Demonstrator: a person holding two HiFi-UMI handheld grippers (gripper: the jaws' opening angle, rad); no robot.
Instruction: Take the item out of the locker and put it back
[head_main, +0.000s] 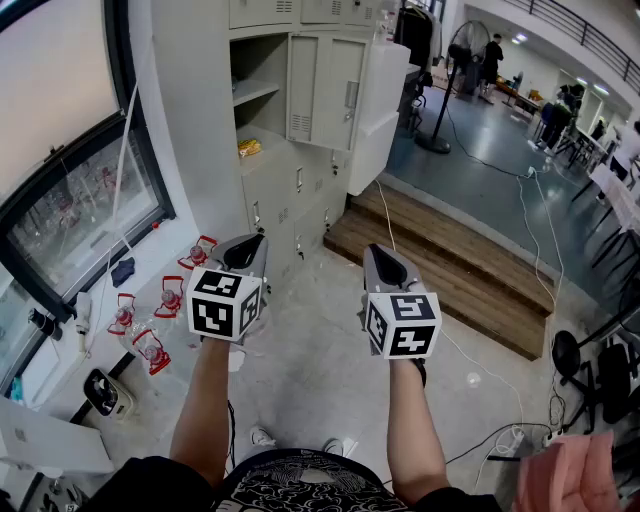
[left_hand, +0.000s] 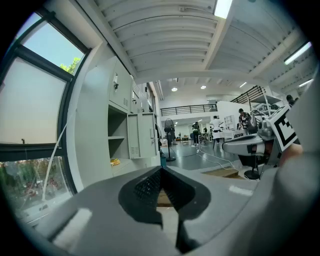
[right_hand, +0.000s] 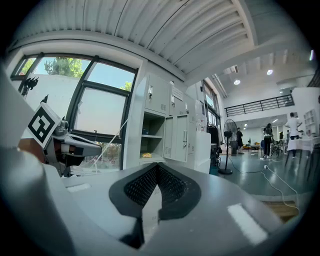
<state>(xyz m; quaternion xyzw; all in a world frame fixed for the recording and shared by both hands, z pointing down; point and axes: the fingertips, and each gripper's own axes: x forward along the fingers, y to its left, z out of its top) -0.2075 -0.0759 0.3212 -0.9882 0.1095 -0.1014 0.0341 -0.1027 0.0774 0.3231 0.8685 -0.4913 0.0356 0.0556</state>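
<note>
Left hand-held gripper (head_main: 245, 250) and right hand-held gripper (head_main: 385, 262) are pressed together, empty, so I judge nothing done: yellow item (head_main: 248, 147) sits in the open locker (head_main: 200, 110)

Locker bank (head_main: 300, 190) stands ahead, to the right of the window (head_main: 80, 200). One compartment is open, with its door (head_main: 335, 92) swung right. An item (head_main: 248, 147) lies on the compartment floor, beneath an inner shelf (head_main: 255, 90). Bottles (head_main: 160, 305) stand below the window, left of the left gripper (head_main: 252, 240). The right gripper (head_main: 377, 250) is beside the left one. A wooden step (head_main: 450, 265) lies right of the lockers, with a fan (head_main: 450, 80) beyond it.
</note>
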